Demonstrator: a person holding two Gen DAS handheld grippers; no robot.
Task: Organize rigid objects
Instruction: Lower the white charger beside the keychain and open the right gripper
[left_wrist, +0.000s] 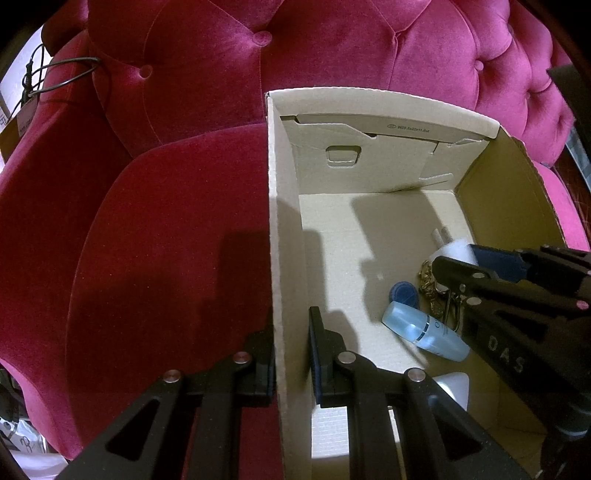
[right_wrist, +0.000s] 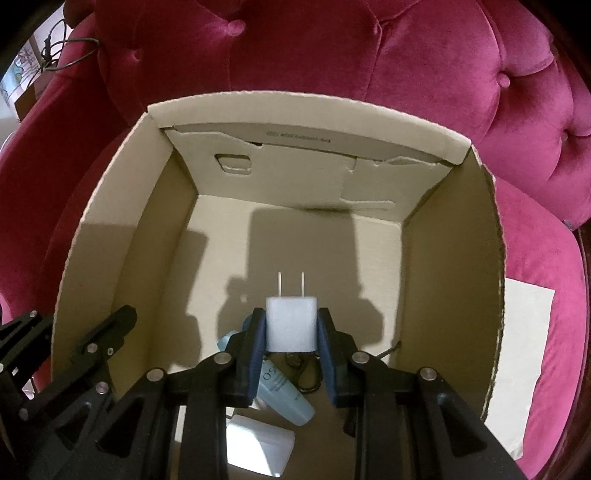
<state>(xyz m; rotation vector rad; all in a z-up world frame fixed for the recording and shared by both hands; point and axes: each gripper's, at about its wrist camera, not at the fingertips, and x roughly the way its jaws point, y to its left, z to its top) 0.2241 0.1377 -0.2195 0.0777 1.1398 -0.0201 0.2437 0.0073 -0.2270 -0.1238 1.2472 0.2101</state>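
An open cardboard box (left_wrist: 369, 107) stands on a pink velvet seat. My left gripper (left_wrist: 291, 350) is shut on the box's left wall (left_wrist: 284, 258), one finger outside and one inside. My right gripper (right_wrist: 291, 332) hangs inside the box, shut on a white charger plug (right_wrist: 291, 325) whose two prongs point away from me. In the left wrist view the right gripper (left_wrist: 461, 262) reaches in from the right with the charger plug (left_wrist: 456, 249). On the box floor below lie a light blue bottle (left_wrist: 424, 330), a blue cap (left_wrist: 404, 293) and a gold chain with keys (left_wrist: 430, 282).
A tufted pink sofa (left_wrist: 221, 55) surrounds the box. A white sheet of paper (right_wrist: 524, 369) lies on the seat right of the box. A flat white object (right_wrist: 260, 446) rests in the box's near corner. A dark cable (left_wrist: 62, 74) hangs at the upper left.
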